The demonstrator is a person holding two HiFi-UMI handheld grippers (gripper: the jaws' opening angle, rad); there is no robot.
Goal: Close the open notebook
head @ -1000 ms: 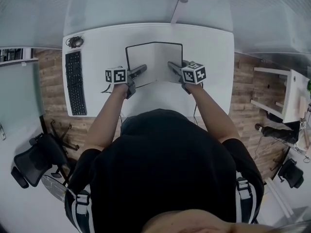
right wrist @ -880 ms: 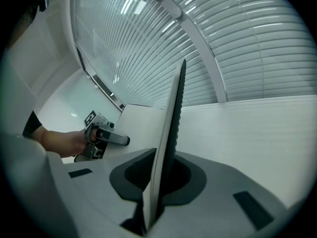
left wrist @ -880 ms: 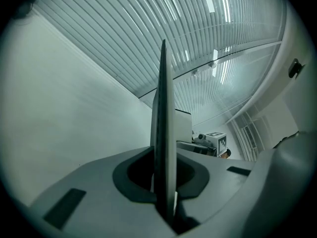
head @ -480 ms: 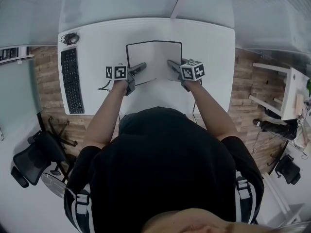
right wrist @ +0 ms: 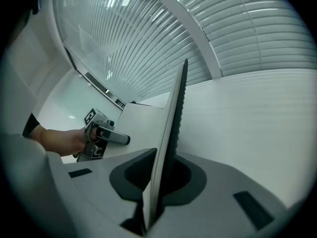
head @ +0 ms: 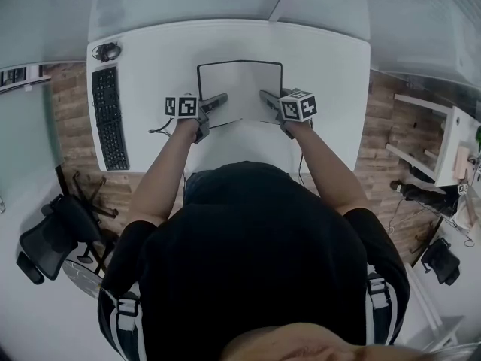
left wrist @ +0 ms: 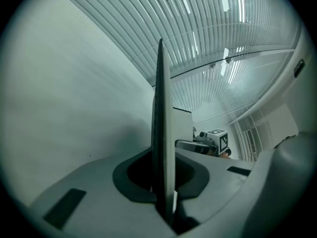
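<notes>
The open notebook, black-edged with blank white pages, lies spread on the white desk. My left gripper is shut on the near edge of its left half. That half shows edge-on between the jaws in the left gripper view, as the cover and pages. My right gripper is shut on the near edge of the right half. Each gripper view shows the other gripper across the page: the right gripper and the left gripper.
A black keyboard lies along the desk's left side, with a small dark coiled item at the far left corner. A black office chair stands on the floor at the left. Slatted blinds run behind the desk.
Both grippers have sunk a little toward the desk with the notebook's halves in them. Their grip looks the same.
</notes>
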